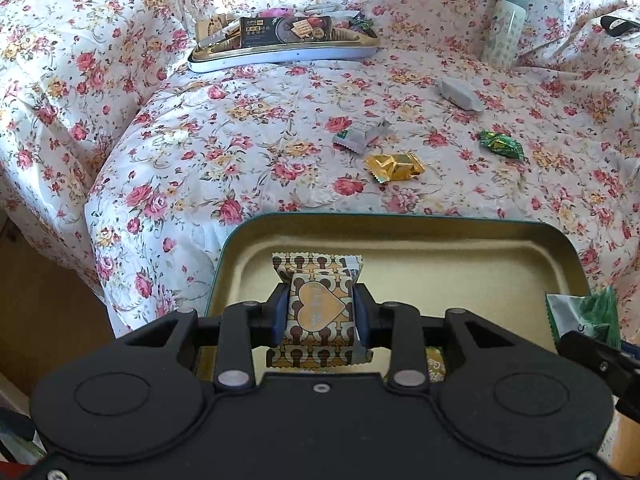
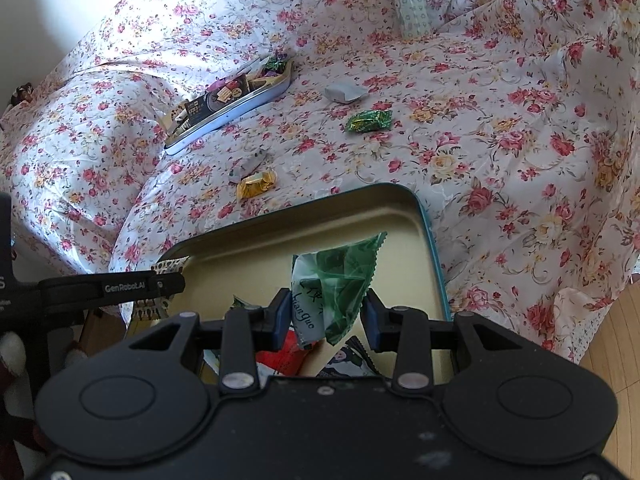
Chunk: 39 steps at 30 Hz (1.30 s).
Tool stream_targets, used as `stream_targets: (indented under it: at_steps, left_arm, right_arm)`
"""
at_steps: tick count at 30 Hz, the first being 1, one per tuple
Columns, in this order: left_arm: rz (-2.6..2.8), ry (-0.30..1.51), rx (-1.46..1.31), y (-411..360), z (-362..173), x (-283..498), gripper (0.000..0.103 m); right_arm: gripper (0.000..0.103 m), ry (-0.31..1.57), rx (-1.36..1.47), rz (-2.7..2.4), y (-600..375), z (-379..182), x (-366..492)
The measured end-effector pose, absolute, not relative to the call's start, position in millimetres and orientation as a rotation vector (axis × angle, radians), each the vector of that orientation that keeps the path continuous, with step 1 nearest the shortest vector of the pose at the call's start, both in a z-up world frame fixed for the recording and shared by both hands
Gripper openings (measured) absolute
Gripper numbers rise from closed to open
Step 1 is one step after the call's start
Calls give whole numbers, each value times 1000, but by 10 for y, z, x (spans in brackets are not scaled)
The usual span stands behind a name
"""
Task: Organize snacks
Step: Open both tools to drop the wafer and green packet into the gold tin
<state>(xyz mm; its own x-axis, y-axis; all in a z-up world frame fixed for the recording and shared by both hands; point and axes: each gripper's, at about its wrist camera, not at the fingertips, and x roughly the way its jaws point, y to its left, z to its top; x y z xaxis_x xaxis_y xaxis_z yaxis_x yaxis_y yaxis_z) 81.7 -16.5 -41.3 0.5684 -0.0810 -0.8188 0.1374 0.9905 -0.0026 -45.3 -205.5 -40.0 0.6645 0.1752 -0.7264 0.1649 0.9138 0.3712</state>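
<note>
A brown-and-gold heart-patterned packet (image 1: pixel 318 312) is clamped between the jaws of the left gripper (image 1: pixel 320 314) above the teal tin (image 1: pixel 400 222) on the flowered bed (image 1: pixel 280 128). A green-and-white packet (image 2: pixel 334 288) is gripped by the right gripper (image 2: pixel 328 316) over the same tin. A gold candy (image 1: pixel 394 166) and a green candy (image 1: pixel 502 144) are left lying on the bed beyond it.

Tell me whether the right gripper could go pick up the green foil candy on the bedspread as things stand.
Probably not yet. The right gripper is shut on a green-and-white packet over the tin, so it must drop that first. Otherwise the green foil candy lies alone on the bedspread with nothing visibly blocking the way.
</note>
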Motion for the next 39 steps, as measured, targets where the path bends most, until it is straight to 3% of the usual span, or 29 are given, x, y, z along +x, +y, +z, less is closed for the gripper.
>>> stream_targets:
  at_steps: [39]
  left_arm:
    - [-154,964,80,-169,-502,197,46]
  right_arm:
    - [43,842,310,6,-1898,-441,-465]
